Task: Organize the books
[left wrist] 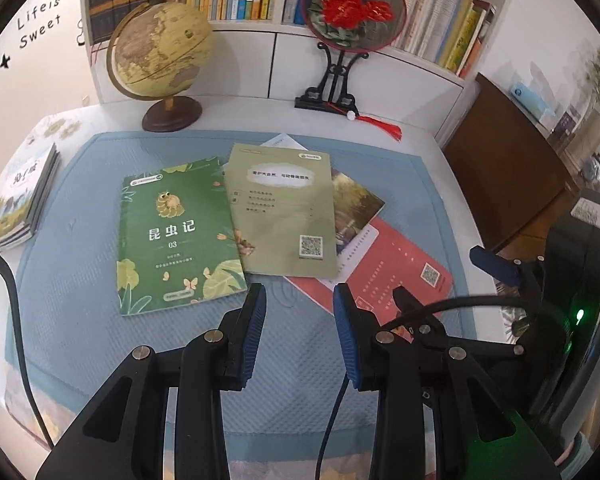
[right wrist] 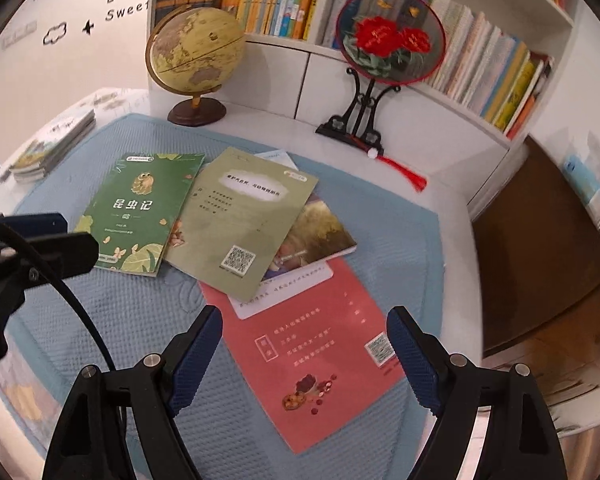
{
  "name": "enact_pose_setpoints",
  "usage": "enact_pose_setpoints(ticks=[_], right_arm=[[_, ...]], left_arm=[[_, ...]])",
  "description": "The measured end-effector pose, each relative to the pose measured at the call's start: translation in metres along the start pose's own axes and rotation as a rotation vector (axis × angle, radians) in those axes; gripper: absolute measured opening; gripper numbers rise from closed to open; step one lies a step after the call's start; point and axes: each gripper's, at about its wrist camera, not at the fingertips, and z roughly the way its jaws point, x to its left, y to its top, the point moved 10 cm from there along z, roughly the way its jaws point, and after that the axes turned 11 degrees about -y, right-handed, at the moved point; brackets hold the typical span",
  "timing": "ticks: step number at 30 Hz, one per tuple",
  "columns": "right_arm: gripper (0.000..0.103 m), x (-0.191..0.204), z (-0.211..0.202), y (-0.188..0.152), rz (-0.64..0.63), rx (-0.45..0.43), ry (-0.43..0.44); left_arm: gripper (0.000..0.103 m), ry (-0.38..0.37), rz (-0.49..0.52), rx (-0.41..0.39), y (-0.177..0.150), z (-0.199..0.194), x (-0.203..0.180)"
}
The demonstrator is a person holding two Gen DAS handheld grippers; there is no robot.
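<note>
Lying scattered on the blue mat (left wrist: 68, 280) beyond a tidy stack of books (left wrist: 20, 200) at the far left, a green book (left wrist: 172, 236), an olive booklet (left wrist: 280, 208) and a red book (right wrist: 312, 360) overlap, likely awaiting sorting onto that stack. The left gripper (left wrist: 300, 320) hovers with jaws narrowly parted, holding nothing. The right gripper (right wrist: 304, 360) hangs over the red book with jaws spread wide, empty.

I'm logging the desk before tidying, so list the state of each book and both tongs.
Dark green book: closed, flat, front cover up.
Olive book: closed, back cover up, overlapping other books.
Red book: closed, flat, partly covered.
Side stack: piled at mat's edge.
Left tongs: open, empty.
Right tongs: open wide, empty.
</note>
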Motion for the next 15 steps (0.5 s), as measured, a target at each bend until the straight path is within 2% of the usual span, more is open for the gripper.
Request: enact_pose_setpoints(ticks=[3, 8, 15], right_arm=[[0.083, -0.003, 0.004, -0.009, 0.047, 0.026, 0.057], [0.083, -0.002, 0.014, -0.018, 0.072, 0.056, 0.093], [0.083, 0.023, 0.028, -0.009, 0.055, 0.081, 0.157]], left_arm=[[0.034, 0.021, -0.008, 0.018, -0.006, 0.006, 0.0], [0.034, 0.049, -0.042, 0.046, -0.016, 0.012, 0.008], [0.034, 0.071, -0.084, 0.078, -0.026, 0.022, 0.039]])
